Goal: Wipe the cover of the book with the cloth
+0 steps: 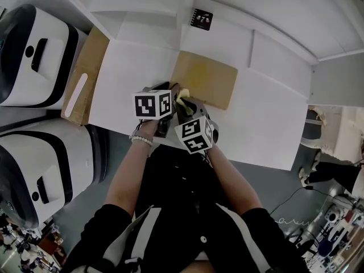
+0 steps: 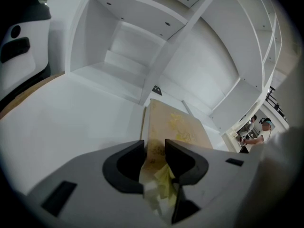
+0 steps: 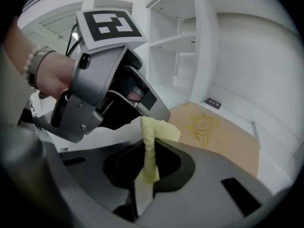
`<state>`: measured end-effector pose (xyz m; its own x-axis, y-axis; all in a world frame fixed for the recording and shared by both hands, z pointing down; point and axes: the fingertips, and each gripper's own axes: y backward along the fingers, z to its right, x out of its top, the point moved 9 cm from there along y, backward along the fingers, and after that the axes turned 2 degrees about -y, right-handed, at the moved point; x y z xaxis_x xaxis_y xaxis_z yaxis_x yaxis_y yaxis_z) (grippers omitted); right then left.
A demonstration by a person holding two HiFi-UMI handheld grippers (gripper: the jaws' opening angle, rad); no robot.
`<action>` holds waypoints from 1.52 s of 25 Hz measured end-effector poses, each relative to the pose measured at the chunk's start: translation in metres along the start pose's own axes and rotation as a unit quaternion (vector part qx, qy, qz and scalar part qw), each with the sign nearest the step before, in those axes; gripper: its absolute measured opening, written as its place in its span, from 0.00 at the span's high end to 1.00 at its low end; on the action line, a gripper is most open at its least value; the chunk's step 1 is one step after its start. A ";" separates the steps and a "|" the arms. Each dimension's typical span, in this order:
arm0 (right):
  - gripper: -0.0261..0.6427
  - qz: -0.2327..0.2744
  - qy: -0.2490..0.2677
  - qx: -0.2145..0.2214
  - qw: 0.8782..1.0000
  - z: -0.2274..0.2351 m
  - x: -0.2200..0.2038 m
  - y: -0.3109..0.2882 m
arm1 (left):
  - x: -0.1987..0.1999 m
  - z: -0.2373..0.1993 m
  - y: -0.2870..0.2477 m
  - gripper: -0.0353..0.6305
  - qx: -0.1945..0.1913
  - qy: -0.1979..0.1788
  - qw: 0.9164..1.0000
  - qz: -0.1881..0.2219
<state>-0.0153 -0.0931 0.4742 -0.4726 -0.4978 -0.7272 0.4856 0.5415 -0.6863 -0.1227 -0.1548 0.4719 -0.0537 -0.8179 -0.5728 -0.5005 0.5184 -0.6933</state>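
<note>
A tan book [image 1: 207, 78] with a gold emblem lies flat on the white table [image 1: 136, 78]. My two grippers meet at its near left corner. The right gripper [image 3: 149, 158] is shut on a yellow cloth [image 3: 159, 129], which stands up from its jaws. The cloth's top end reaches the tip of the left gripper [image 3: 159, 114]. In the left gripper view, that gripper [image 2: 155, 148] is open. The cloth [image 2: 164, 182] hangs loosely in the gap, and the book [image 2: 178, 127] stretches away beyond. From the head view, the cloth [image 1: 182, 99] shows only as a small yellow patch between the left gripper [image 1: 173, 92] and the right gripper [image 1: 185, 108].
A cardboard sheet [image 1: 85, 78] with a white strip lies left of the table. Two white-and-black machines [image 1: 34, 56] [image 1: 40, 169] stand beyond it. A small black card [image 1: 201, 19] sits at the back by a white shelf divider. The table's front edge runs just under my grippers.
</note>
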 end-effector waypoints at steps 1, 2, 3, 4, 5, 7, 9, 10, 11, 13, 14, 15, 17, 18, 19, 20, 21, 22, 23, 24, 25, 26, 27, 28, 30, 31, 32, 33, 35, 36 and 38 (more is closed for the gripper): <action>0.90 0.000 0.002 -0.001 1.000 0.001 -0.001 0.000 | 0.000 0.000 0.000 0.74 0.001 -0.002 1.000 0.000; 0.90 -0.001 0.002 -0.001 1.000 0.002 -0.003 0.001 | 0.000 0.001 0.000 0.74 0.001 -0.004 1.000 0.000; 0.90 -0.001 0.001 -0.003 1.000 0.003 -0.004 0.002 | 0.000 0.001 0.000 0.74 0.001 -0.006 1.000 0.000; 0.90 -0.002 -0.002 -0.005 1.000 0.006 -0.007 0.003 | 0.000 0.001 0.000 0.74 0.002 -0.007 1.000 0.000; 0.90 -0.004 -0.006 -0.008 1.000 0.008 -0.009 0.005 | 0.000 0.001 0.000 0.74 0.002 -0.008 1.000 0.000; 0.90 -0.009 -0.014 -0.013 1.000 0.013 -0.016 0.008 | 0.000 0.001 0.000 0.74 0.002 -0.008 1.000 -0.001; 0.90 -0.013 -0.021 -0.020 0.999 0.018 -0.023 0.014 | 0.000 0.001 0.000 0.74 0.002 -0.009 1.000 -0.001; 0.90 -0.015 -0.025 -0.024 0.999 0.021 -0.026 0.017 | 0.000 0.001 0.000 0.74 0.002 -0.009 1.000 -0.001; 0.90 -0.016 -0.030 -0.028 0.999 0.024 -0.030 0.020 | 0.000 0.001 0.000 0.74 0.002 -0.010 1.000 -0.001; 0.90 -0.018 -0.040 -0.037 0.998 0.030 -0.037 0.027 | 0.001 0.001 0.000 0.74 0.002 -0.010 1.000 -0.002; 0.90 -0.020 -0.045 -0.042 0.998 0.033 -0.041 0.031 | 0.001 0.001 0.000 0.74 0.001 -0.011 1.000 -0.002; 0.90 -0.022 -0.049 -0.046 0.997 0.036 -0.045 0.034 | 0.001 0.001 0.000 0.74 0.001 -0.012 1.000 -0.002; 0.90 -0.028 -0.059 -0.057 0.996 0.042 -0.052 0.041 | 0.001 0.001 0.000 0.74 0.001 -0.013 1.000 -0.002; 0.90 -0.031 -0.064 -0.061 0.996 0.044 -0.055 0.044 | 0.001 0.001 0.000 0.74 0.001 -0.013 1.000 -0.002; 0.90 -0.034 -0.070 -0.065 0.995 0.047 -0.057 0.047 | 0.001 0.001 0.000 0.74 0.001 -0.014 1.000 -0.002; 0.90 -0.036 -0.075 -0.069 0.994 0.050 -0.060 0.051 | 0.001 0.001 0.000 0.74 0.001 -0.014 1.000 -0.002; 0.90 -0.038 -0.079 -0.073 0.993 0.053 -0.063 0.054 | 0.001 0.001 0.000 0.74 0.001 -0.014 1.000 -0.002; 0.90 -0.039 -0.084 -0.078 0.993 0.056 -0.067 0.057 | 0.001 0.002 0.000 0.74 0.001 -0.014 1.000 -0.002; 0.90 -0.041 -0.088 -0.084 0.992 0.059 -0.070 0.060 | 0.001 0.002 0.000 0.74 0.001 -0.014 1.000 -0.002; 0.90 -0.043 -0.093 -0.089 0.991 0.062 -0.073 0.064 | 0.001 0.002 0.000 0.74 0.001 -0.014 1.000 -0.002; 0.90 -0.045 -0.098 -0.094 0.990 0.065 -0.076 0.067 | 0.001 0.002 0.000 0.74 0.001 -0.014 1.000 -0.002; 0.90 -0.047 -0.102 -0.099 0.989 0.067 -0.080 0.070 | 0.001 0.001 0.000 0.74 0.001 -0.015 1.000 -0.002; 0.90 -0.049 -0.106 -0.103 0.988 0.069 -0.083 0.072 | 0.001 0.001 0.000 0.74 0.001 -0.015 1.000 -0.002; 0.90 -0.051 -0.109 -0.108 0.987 0.071 -0.086 0.075 | 0.001 0.001 0.000 0.74 0.002 -0.015 1.000 -0.002; 0.90 -0.056 -0.113 -0.116 0.985 0.074 -0.092 0.080 | 0.001 0.001 0.000 0.74 0.002 -0.016 1.000 -0.003; 0.90 -0.058 -0.116 -0.120 0.984 0.076 -0.095 0.082 | 0.000 0.001 0.000 0.74 0.002 -0.016 1.000 -0.003; 0.90 -0.061 -0.120 -0.124 0.983 0.078 -0.098 0.085 | 0.000 0.001 0.000 0.74 0.002 -0.015 1.000 -0.003; 0.90 -0.064 -0.124 -0.129 0.982 0.079 -0.101 0.088 | 0.000 0.001 0.000 0.74 0.003 -0.015 1.000 -0.003; 0.90 -0.066 -0.138 -0.138 0.979 0.083 -0.107 0.095 | 0.001 0.001 0.000 0.74 0.003 -0.015 1.000 -0.003; 0.90 -0.067 -0.148 -0.143 0.976 0.084 -0.109 0.099 | 0.001 0.001 0.000 0.74 0.002 -0.015 1.000 -0.003; 0.90 -0.065 -0.171 -0.154 0.971 0.088 -0.116 0.106 | 0.001 0.001 0.000 0.74 0.003 -0.015 1.000 -0.003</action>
<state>0.1556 -0.0376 0.4842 -0.2173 -0.7434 -0.6326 0.1694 0.6095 -0.7745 -0.1217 -0.1548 0.4706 -0.0254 -0.8132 -0.5814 -0.4957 0.5153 -0.6991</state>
